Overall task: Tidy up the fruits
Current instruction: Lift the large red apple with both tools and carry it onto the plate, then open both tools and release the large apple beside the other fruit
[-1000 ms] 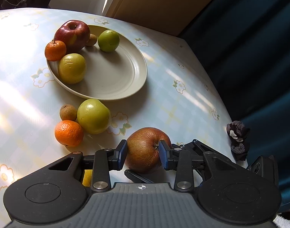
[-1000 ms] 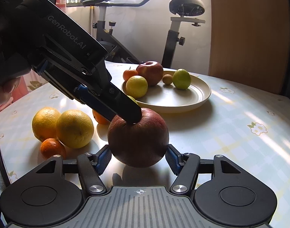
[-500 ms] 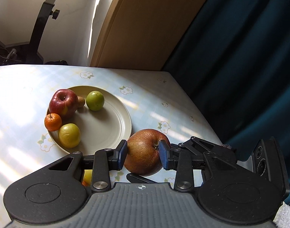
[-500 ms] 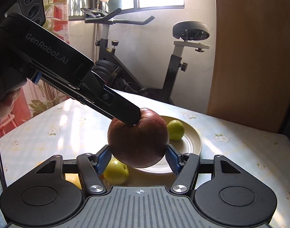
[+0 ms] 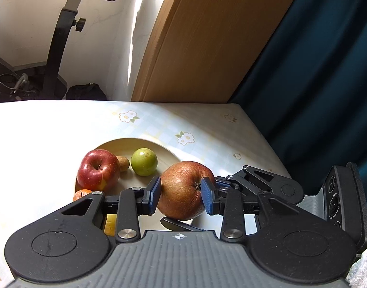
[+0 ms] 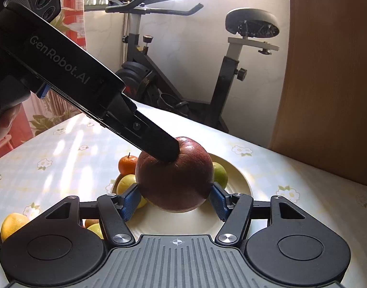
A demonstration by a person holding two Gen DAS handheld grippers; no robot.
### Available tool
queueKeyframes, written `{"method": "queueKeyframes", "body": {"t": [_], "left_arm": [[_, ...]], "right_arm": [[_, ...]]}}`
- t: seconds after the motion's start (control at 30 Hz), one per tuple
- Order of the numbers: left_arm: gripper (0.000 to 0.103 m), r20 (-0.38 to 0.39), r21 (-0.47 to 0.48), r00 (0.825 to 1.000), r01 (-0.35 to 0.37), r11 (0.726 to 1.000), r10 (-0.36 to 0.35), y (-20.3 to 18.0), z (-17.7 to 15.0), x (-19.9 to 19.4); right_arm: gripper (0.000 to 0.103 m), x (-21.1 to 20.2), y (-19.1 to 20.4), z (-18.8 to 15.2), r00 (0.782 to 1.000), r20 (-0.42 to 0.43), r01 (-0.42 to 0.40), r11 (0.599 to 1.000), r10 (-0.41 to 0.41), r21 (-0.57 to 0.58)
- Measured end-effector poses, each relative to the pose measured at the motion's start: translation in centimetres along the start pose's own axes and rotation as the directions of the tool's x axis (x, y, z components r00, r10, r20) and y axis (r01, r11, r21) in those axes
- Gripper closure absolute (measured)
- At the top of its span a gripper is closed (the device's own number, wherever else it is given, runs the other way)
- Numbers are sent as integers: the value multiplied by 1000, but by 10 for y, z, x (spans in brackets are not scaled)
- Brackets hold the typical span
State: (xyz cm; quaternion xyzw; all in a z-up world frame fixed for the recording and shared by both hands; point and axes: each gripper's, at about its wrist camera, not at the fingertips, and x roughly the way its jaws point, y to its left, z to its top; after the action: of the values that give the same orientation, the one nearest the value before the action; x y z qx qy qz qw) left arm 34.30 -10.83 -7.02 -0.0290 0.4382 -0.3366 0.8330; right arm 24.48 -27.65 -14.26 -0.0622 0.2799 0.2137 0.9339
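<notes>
Left gripper (image 5: 181, 195): blue pads clamped on the big brownish-red apple (image 5: 186, 190), stem end turned to its right pad.
Right gripper (image 6: 176, 199): pads at the same apple's (image 6: 174, 175) flanks; contact looks likely, but I cannot tell for certain.
Apple's look: dull russet skin, wrinkled near the stem, large against the other fruit.
Apple's place: held in the air over the near part of the cream plate (image 5: 164, 153).
Since a second ago: apple lifted off the tablecloth (image 5: 202, 129) and carried over the plate.
On the plate: red apple (image 5: 98, 170), green fruit (image 5: 144, 161), small brown fruit (image 5: 123, 162), mandarin (image 6: 127, 164), yellow fruit (image 6: 125, 184).
Hidden: plate's near rim and the loose fruit on the cloth, mostly covered by the gripper bodies.
</notes>
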Motion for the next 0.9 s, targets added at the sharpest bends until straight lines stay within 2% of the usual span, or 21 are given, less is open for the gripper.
{"method": "queueKeyframes", "body": {"t": [0.27, 0.6, 0.9], "left_arm": [[65, -102, -51, 994, -50, 997, 45, 26, 1, 45], [65, -158, -52, 983, -101, 993, 92, 37, 0, 69], [66, -73, -53, 993, -99, 994, 95, 36, 7, 44]], "right_arm": [[45, 51, -16, -15, 996, -82, -35, 998, 39, 51], [45, 78, -21, -17, 996, -91, -12, 1000, 14, 24], [45, 92, -14, -11, 996, -89, 3, 1000, -5, -26]]}}
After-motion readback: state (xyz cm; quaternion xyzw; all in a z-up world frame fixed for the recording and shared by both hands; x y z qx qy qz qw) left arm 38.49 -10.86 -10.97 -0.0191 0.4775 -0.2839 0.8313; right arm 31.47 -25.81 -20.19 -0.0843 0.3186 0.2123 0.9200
